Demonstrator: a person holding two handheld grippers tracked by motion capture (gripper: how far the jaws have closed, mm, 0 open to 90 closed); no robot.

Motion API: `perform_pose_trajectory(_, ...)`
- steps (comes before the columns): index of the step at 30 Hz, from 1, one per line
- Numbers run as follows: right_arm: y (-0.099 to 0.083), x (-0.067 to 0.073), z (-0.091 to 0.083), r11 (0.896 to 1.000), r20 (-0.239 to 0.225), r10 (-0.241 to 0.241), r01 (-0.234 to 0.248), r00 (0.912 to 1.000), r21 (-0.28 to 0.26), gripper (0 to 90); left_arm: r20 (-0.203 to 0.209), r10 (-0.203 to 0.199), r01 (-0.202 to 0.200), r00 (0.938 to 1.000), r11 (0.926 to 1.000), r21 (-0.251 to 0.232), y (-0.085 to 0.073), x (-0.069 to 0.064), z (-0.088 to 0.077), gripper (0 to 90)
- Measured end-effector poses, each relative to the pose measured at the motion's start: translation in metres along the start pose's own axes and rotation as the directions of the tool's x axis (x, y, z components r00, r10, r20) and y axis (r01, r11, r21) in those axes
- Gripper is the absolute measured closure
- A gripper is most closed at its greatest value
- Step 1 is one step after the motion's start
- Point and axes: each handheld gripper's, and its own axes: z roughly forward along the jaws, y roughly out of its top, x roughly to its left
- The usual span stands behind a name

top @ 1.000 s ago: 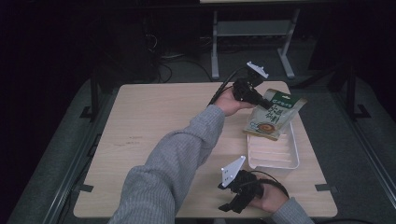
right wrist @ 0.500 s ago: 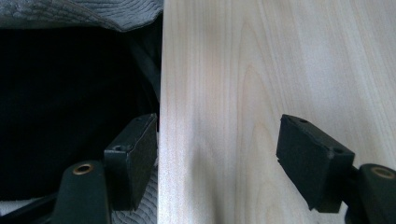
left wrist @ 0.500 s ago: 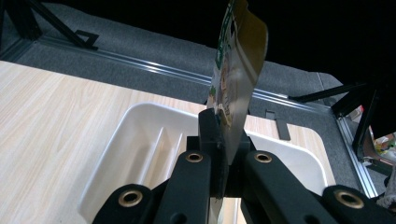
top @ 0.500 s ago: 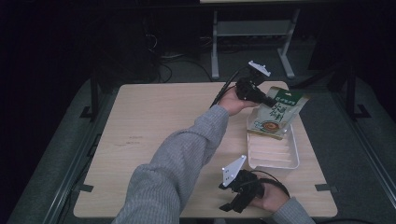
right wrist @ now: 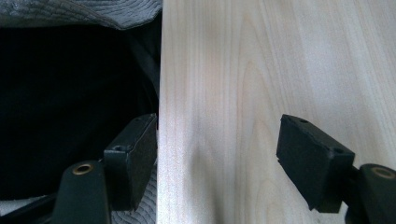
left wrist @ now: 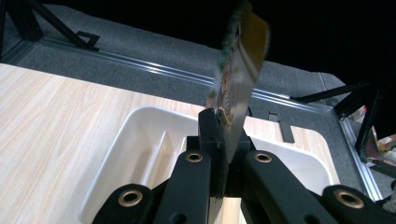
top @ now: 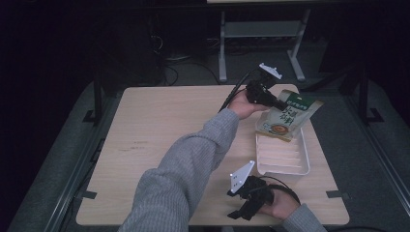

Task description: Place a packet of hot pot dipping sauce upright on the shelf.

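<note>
Surface: pale wooden table (top: 159,130), smooth grain, in a dark room.
Left gripper (top: 279,104): fingers clamped on the flat green-and-cream printed food pouch (top: 285,117), held by its edge just above the tray.
Tray: white ribbed plastic tray (top: 285,164), rectangular, probably the pouch's place.
Right gripper (top: 244,212): fingers wide apart, empty, resting at the near table edge.

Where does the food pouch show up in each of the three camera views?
High view: the pouch is at upper right, held by the left gripper above the far end of the white tray.
Left gripper view: the pouch stands edge-on at centre, clamped between the jaws.
Right gripper view: the pouch is not in it; open jaws over the table.
Shared landmark: the white tray, below the pouch in the first two.
</note>
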Motion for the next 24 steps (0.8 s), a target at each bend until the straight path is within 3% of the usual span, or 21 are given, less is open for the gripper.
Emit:
perform_pose_trajectory(10, -0.002, -0.001, 0.0, 1.0, -0.012, 0.007, -0.006, 0.9999, 0.01, 28.2, 0.012, 0.005, -0.005, 0.9999, 0.9999, -0.013, -0.011, -0.001, 0.023, 89.8)
perform_pose_trajectory(16, -0.002, 0.0, 0.001, 1.0, -0.018, 0.001, -0.001, 0.9998, 0.014, 28.4, 0.018, -0.002, 0.002, 0.9998, 1.0, 0.003, -0.024, 0.002, 0.028, 89.6)
perform_pose_trajectory(19, -0.003, 0.0, 0.003, 1.0, -0.03, 0.003, -0.002, 0.9995, 0.021, 28.7, 0.027, -0.019, 0.02, 0.9994, 0.9995, -0.023, -0.033, 0.005, 0.027, 89.4)
perform_pose_trajectory(24, -0.003, 0.0, 0.006, 1.0, -0.033, 0.003, -0.002, 0.9995, 0.029, 28.6, 0.032, -0.004, 0.004, 0.9995, 0.9999, -0.01, -0.036, 0.003, 0.028, 88.7)
